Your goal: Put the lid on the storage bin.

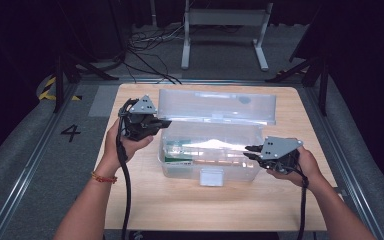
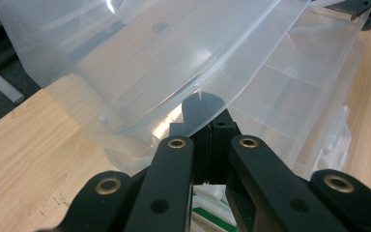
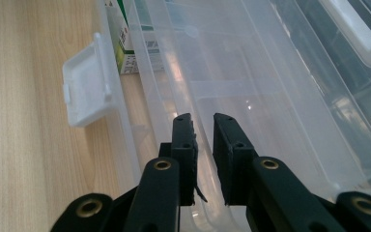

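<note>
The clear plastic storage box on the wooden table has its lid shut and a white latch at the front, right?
Not quite. The lid is open, raised at the back of the clear plastic storage box, as the high view shows. The rest holds: the box sits on the wooden table and a white latch hangs at its front.

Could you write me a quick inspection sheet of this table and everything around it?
Surface: wooden table, bare around the box.
Job's things: clear plastic box, its lid raised; a green-and-white packet inside; white latch at the front.
Clutter: nothing seen.
Grippers: left gripper shut on the lid's edge; right gripper slightly open at the box's rim.
Cables: a black cable trails from each gripper; more lie on the floor behind.
Surroundings: grey floor, white frame, a painted 4.
</note>
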A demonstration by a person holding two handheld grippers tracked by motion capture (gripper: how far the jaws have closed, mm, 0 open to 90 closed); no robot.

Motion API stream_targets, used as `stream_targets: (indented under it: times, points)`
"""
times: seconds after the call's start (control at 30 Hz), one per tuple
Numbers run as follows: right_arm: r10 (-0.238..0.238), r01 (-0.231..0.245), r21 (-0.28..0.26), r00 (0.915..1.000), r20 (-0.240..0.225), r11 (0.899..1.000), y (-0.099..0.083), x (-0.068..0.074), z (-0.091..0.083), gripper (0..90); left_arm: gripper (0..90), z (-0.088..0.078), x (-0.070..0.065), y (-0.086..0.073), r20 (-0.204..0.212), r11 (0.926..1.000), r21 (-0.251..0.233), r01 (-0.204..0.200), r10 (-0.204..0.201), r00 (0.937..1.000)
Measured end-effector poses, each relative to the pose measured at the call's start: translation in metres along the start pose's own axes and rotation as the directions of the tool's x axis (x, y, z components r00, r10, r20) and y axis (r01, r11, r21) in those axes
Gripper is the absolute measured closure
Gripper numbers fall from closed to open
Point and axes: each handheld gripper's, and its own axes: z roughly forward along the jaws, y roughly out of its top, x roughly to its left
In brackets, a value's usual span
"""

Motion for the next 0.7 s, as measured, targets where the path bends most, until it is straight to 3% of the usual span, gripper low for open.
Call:
stream_targets:
  times: [0.3, 0.7]
  points:
    - [0.069, -0.068, -0.025, 0.9973, 0.023, 0.997, -0.025, 0.003, -0.016, 81.2, 90.0, 0.002, -0.010, -0.012, 0.015, 0.9994, 0.028, -0.022, 0.021, 0.9997]
    - [0.088, -0.087, -0.043, 0.9953, 0.038, 0.995, -0.034, 0.006, -0.028, 83.1, 90.0, 0.004, -0.019, -0.027, 0.011, 0.9969, 0.061, -0.049, 0.049, 0.9987]
